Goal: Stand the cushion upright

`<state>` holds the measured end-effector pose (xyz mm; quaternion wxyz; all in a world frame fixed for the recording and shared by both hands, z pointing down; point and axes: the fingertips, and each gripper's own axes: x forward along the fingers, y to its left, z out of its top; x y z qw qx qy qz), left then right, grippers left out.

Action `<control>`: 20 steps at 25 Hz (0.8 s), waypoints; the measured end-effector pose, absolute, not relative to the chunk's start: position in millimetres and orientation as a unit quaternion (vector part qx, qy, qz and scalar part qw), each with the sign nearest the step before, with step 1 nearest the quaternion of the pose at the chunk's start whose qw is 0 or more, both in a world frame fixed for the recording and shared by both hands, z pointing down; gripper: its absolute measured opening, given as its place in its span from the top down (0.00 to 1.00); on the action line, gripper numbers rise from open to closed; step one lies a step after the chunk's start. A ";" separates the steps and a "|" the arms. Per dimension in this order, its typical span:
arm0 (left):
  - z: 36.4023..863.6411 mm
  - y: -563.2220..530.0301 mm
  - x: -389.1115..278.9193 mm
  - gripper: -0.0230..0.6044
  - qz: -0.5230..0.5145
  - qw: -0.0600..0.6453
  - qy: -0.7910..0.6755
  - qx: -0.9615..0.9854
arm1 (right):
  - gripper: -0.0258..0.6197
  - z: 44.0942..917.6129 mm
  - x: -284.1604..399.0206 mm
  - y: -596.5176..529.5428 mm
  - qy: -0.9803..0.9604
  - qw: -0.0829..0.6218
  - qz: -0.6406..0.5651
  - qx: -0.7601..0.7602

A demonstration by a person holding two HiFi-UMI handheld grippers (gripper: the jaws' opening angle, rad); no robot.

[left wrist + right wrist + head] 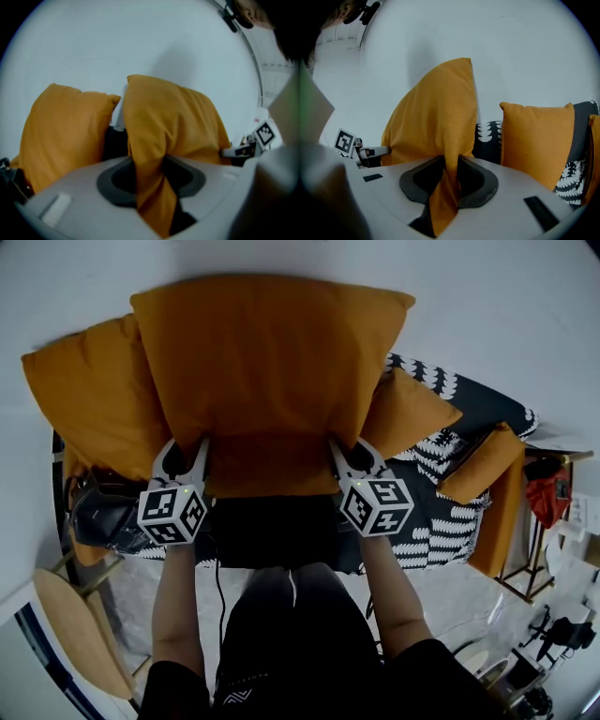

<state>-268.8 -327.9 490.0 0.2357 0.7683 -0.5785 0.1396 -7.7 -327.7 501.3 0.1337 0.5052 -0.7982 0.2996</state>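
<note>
A large orange cushion point(267, 371) is held up in front of a white wall, with both grippers pinching its lower edge. My left gripper point(187, 460) is shut on the cushion's lower left corner, and the orange fabric point(150, 187) is bunched between its jaws. My right gripper point(352, 457) is shut on the lower right corner, with a fold of the cushion point(445, 187) squeezed between its jaws. In both gripper views the cushion point(436, 117) rises upright ahead of the jaws.
A second orange cushion point(89, 395) leans at the left and a third point(408, 413) at the right, on a sofa with a black and white patterned cover point(441, 521). A wooden stool point(80, 629) stands lower left. Red and black clutter point(548, 498) sits at the right.
</note>
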 end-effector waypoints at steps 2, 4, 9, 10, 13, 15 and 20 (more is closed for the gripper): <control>497.2 -331.4 -268.6 0.68 0.145 0.239 -0.580 0.765 | 0.82 506.4 -7.3 -330.8 -0.798 0.135 0.299 0.506; 503.8 -335.2 -267.8 0.68 0.150 0.242 -0.581 0.762 | 0.82 511.7 -6.1 -334.7 -0.797 0.137 0.299 0.507; 519.7 -340.4 -266.9 0.67 0.166 0.247 -0.584 0.755 | 0.81 525.8 -4.3 -341.5 -0.794 0.144 0.303 0.508; 522.9 -341.3 -266.9 0.67 0.169 0.247 -0.584 0.755 | 0.81 529.2 -4.1 -342.3 -0.793 0.145 0.304 0.508; 532.6 -343.5 -269.4 0.66 0.179 0.249 -0.583 0.752 | 0.81 540.3 -6.0 -343.3 -0.791 0.150 0.309 0.506; 539.8 -343.7 -270.7 0.66 0.186 0.253 -0.582 0.750 | 0.81 548.0 -6.9 -342.2 -0.790 0.154 0.313 0.505; 555.3 -344.0 -271.2 0.65 0.194 0.256 -0.582 0.747 | 0.80 562.5 -5.8 -339.8 -0.785 0.158 0.319 0.506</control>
